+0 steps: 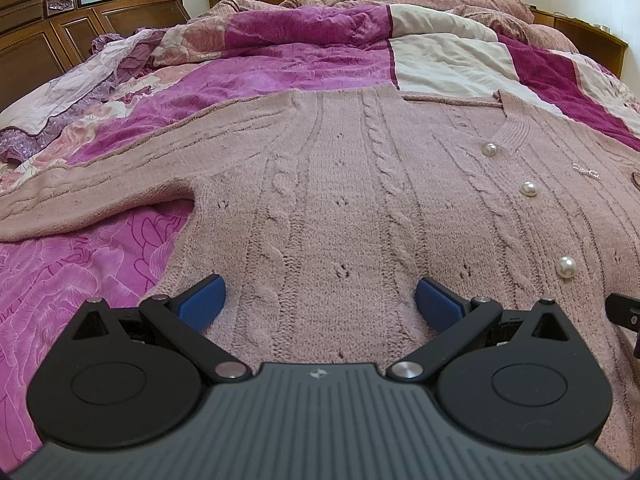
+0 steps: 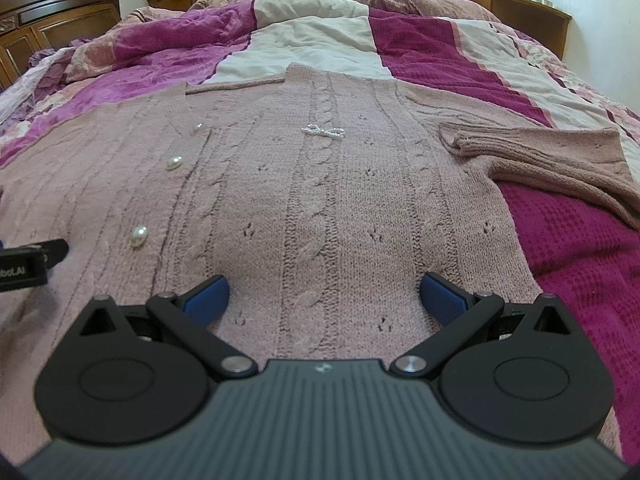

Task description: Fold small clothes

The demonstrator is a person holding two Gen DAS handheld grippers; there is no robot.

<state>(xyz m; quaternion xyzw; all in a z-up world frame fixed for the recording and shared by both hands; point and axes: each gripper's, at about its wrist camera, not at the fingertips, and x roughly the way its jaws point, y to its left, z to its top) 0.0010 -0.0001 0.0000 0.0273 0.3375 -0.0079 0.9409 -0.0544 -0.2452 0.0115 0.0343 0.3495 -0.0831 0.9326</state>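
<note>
Both my left tool and right tool gape wide, empty; the pearl buttons could snag while I grip the cardigan.

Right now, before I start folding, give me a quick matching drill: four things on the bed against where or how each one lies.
Things:
1. left sleeve
2. right sleeve
3. pearl buttons
4. bead bow

States:
A. bent back, cuff at the cardigan's side
B. stretched out over the floral quilt
C. on a cable column
D. a row down the front placket

Pairs: 1-B, 2-A, 3-D, 4-C
</note>
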